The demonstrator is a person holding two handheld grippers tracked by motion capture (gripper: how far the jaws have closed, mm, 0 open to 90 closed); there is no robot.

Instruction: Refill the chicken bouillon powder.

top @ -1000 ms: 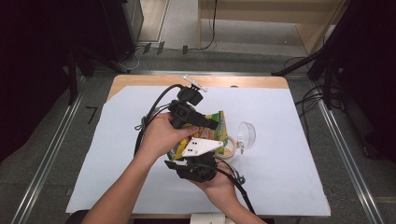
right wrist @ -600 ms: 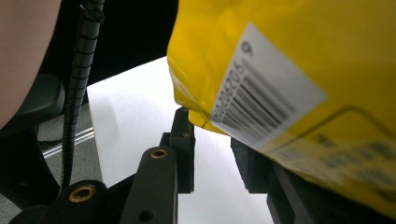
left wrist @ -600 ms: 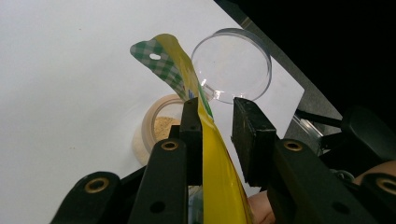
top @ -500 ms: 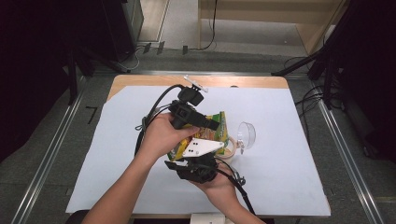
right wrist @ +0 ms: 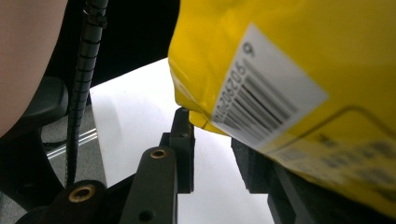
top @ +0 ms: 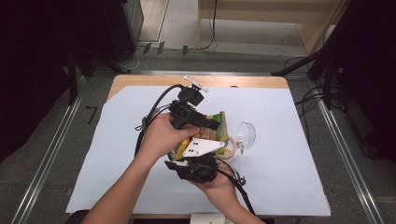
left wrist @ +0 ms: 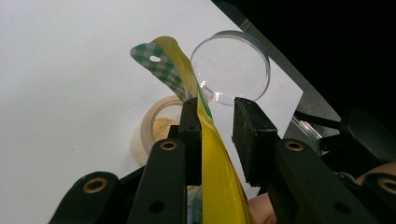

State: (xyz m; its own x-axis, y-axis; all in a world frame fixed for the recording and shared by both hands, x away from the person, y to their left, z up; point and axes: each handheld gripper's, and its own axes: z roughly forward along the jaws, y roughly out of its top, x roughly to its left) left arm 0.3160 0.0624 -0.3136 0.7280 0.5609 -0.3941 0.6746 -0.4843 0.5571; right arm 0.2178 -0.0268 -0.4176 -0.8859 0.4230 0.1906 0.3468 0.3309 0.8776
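A yellow snack bag (top: 215, 133) with a green checked top stands tilted at the middle of the table. In the left gripper view the bag (left wrist: 215, 163) runs up between my jaws, flat against the left one and apart from the right one. My left gripper (top: 214, 125) (left wrist: 217, 126) is open around that edge. My right gripper (top: 198, 157) comes from below, and it is open (right wrist: 212, 140). The bag's barcoded underside (right wrist: 303, 60) hangs over its right jaw and touches the left jaw's tip. A small tan jar (left wrist: 154, 133) holding powder sits just beyond the bag.
A clear round lid (top: 246, 134) (left wrist: 233, 65) lies to the right of the jar (top: 229, 145). White paper (top: 289, 154) covers the table, whose wooden far edge (top: 252, 81) shows. Cables trail from both grippers. Dark stands flank the table.
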